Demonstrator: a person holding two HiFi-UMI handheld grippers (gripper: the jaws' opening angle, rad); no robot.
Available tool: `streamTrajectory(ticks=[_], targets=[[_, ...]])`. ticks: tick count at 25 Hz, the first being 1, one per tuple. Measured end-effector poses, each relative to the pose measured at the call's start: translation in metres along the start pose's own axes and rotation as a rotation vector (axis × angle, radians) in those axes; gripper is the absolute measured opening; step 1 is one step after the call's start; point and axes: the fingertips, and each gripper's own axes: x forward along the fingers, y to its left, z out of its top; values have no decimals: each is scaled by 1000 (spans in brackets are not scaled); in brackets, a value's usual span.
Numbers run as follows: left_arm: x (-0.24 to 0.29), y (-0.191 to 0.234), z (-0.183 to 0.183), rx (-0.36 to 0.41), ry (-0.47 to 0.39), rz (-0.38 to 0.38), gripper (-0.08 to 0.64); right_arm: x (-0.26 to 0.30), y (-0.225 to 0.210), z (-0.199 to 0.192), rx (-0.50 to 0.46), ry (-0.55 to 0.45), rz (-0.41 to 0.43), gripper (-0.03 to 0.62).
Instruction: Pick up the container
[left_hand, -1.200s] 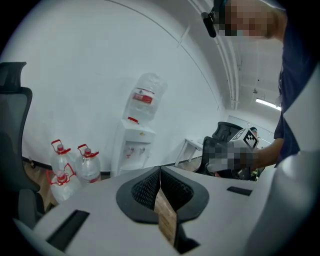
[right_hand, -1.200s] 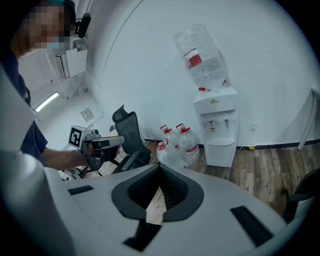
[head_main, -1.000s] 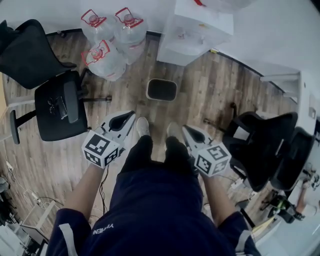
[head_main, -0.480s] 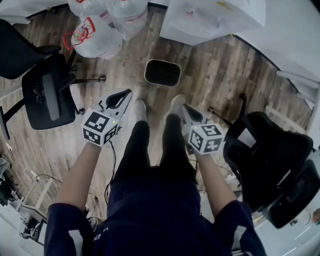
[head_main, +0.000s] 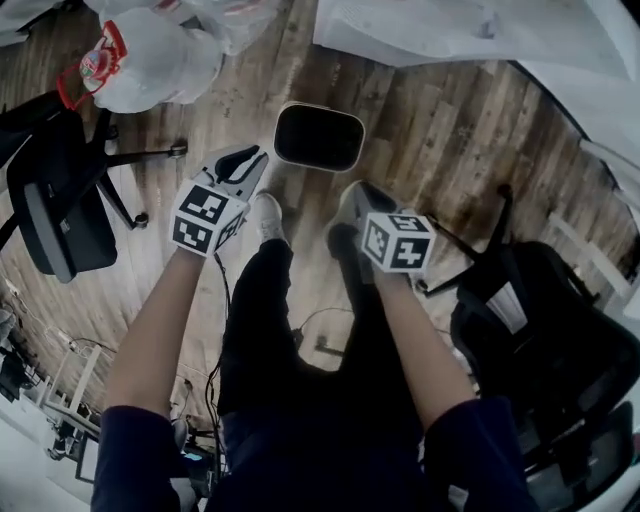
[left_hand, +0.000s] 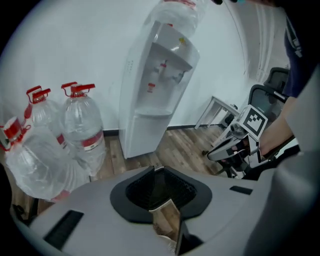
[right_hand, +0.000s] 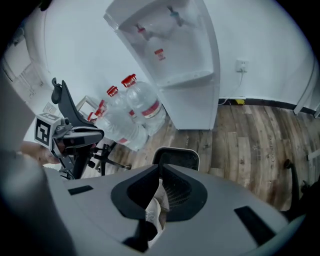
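You are nearing the container (head_main: 318, 137) — left gripper (head_main: 255, 152) fingers are opening, empty; right gripper (head_main: 352, 190) fingers shut, empty — grasp pending.

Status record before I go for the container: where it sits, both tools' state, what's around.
container: dark rectangular bin, upright on the wood floor, untouched
left tool: left of the bin, apart from it; jaws opening, nothing between them
right tool: short of the bin, shut, empty
surroundings: water bottles, dispenser, office chair
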Motion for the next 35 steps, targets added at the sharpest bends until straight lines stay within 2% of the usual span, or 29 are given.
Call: streamTrajectory(ticks=[3,6,8,13,16,20,23,26,31,35], targets=[[60,25,-28,37,50,10,103,53,-38,-15,40,19,-20,19],[114,44,-63,74,124,5,133,103,-72,-37,105,40,-41,108],[145,58,-85,86,163,5,149,133,-94,-55,174,55,-72,112],[215,86,-125,142,235,15,206,194,-130,-96,316,69,-123,200],[250,101,-138,180,253,29,225,223,-145,-113,398,58,-134,212],[287,111,-149,213,298,16,225,253,-155,-127,418,50,-126,212],[305,117,-161,202,355,14,222,268,-161,-129,437,48,-110,211],[313,118,-168,189,385,18,104,275,-165,-128,456,60,-131,157],[305,112,-165,196,410,35,80,266,-166,-130,448,115,-221,100],[269,97,-148,185,404,32,83,229,-150,-120,414,119,-230,97]])
